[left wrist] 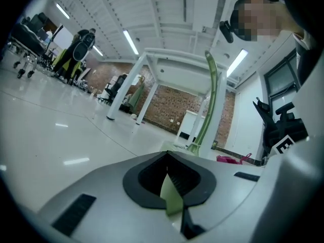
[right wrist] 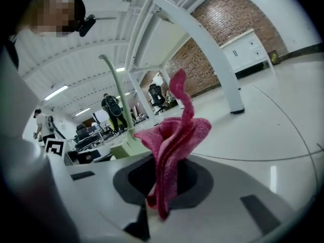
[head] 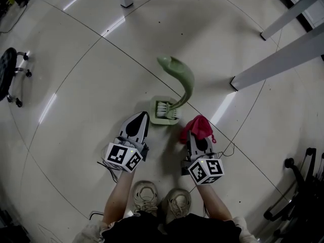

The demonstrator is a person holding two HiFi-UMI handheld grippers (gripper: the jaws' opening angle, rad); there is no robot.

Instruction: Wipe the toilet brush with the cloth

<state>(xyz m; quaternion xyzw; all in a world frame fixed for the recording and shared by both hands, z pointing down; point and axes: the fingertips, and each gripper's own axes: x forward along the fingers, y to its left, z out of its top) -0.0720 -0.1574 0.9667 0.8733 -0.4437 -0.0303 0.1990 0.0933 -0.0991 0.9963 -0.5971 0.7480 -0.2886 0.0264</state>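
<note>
Head view: pale green curved-handle plastic toilet brush (head: 185, 82) stands in its square holder (head: 158, 116), just far of left gripper (head: 136, 127) and right gripper (head: 198, 138); left gripper view: closed, unidentified green sliver at seam; right gripper view: clamps crumpled red cloth (right wrist: 174, 146), clear of brush, so I reckon wiping's unstarted.

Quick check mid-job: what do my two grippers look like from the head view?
Both the left gripper and right gripper are light grey shells tapering to black-lined jaws. Each carries a white cube with black square markers at the rear, and a thin dark cable trails from each.
</note>
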